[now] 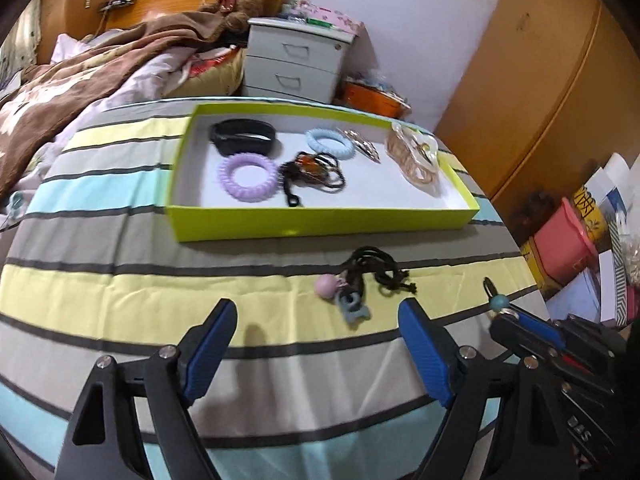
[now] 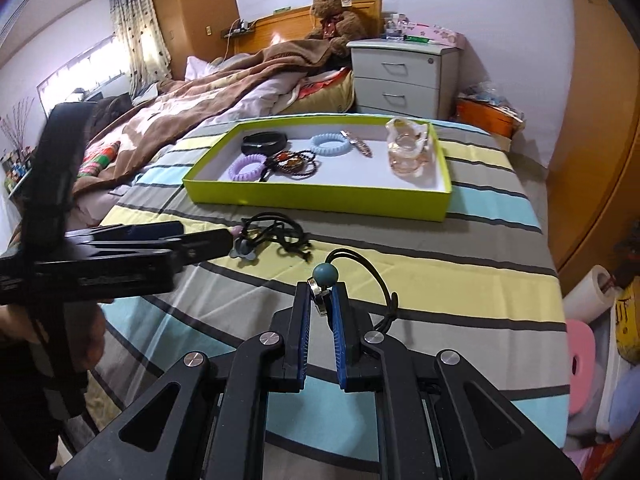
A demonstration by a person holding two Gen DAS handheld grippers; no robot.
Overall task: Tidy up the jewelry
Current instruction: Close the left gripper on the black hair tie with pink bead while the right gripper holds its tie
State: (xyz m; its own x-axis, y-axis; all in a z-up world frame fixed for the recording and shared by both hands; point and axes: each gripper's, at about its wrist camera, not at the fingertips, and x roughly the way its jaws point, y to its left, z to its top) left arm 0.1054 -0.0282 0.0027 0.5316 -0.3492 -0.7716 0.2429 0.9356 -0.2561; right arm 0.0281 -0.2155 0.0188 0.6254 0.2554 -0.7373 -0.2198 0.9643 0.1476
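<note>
Daylight from curtained window (image 2: 132, 32); soft shadows, slight blur, strong fisheye bending, dark corners.

A bedroom in a home

A messy bed (image 2: 224, 80) with a brown blanket (image 1: 92, 68); a teddy bear (image 2: 334, 12) on top; a small drawer chest (image 2: 404, 76); curtains (image 2: 136, 36) by the window

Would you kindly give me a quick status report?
Left gripper open, empty. Right gripper shut on bead pendant. Corded charm lies short of tray. Path clear.
</note>
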